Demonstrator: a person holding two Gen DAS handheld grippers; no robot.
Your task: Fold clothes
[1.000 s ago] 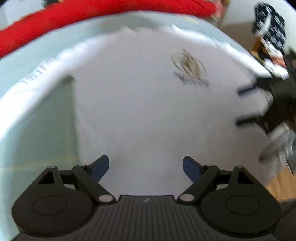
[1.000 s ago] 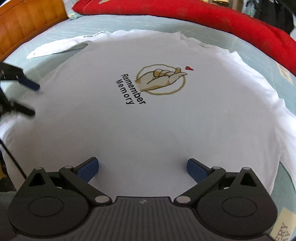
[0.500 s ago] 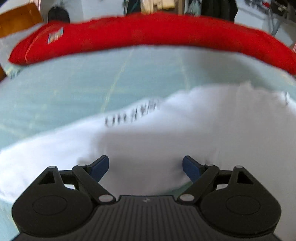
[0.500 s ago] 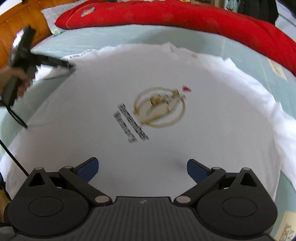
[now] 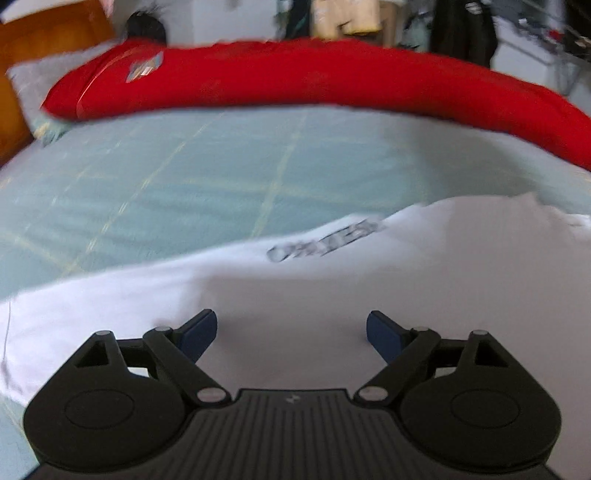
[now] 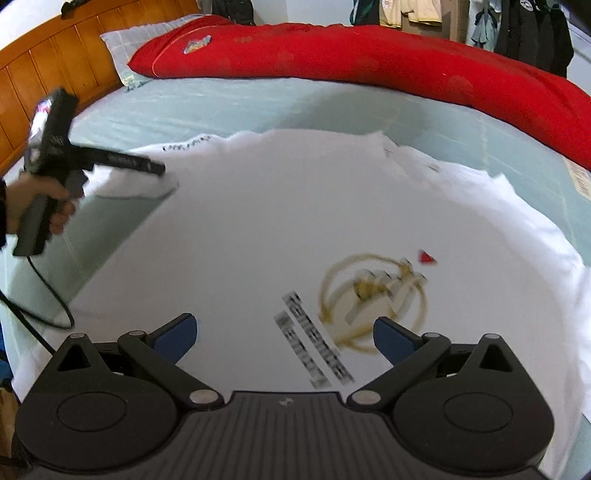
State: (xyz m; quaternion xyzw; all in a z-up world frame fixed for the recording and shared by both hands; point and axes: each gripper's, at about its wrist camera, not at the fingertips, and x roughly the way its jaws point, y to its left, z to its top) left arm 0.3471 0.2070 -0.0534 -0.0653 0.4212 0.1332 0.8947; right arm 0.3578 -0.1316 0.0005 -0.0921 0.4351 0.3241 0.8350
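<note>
A white T-shirt [image 6: 258,229] lies flat on the pale green bed sheet [image 6: 258,107], front up, with a gold hand print and black lettering [image 6: 373,295]. My left gripper [image 5: 291,332] hovers open over the shirt's left sleeve [image 5: 110,295], which carries blurred dark lettering; nothing is between its blue pads. In the right wrist view a hand holds that left gripper [image 6: 157,169] at the sleeve's edge. My right gripper [image 6: 284,334] stands open above the shirt's lower chest, just beside the print, with nothing in it.
A long red pillow [image 6: 369,62] runs across the far side of the bed. A wooden headboard [image 6: 55,55] and a grey pillow [image 6: 125,40] are at the far left. Clothes hang behind [image 6: 524,29]. A black cable [image 6: 48,295] trails from the left gripper.
My left gripper has swung from the shirt's body out to the left sleeve and turned toward the red pillow. The print has slid down and to the right in the right wrist view.
</note>
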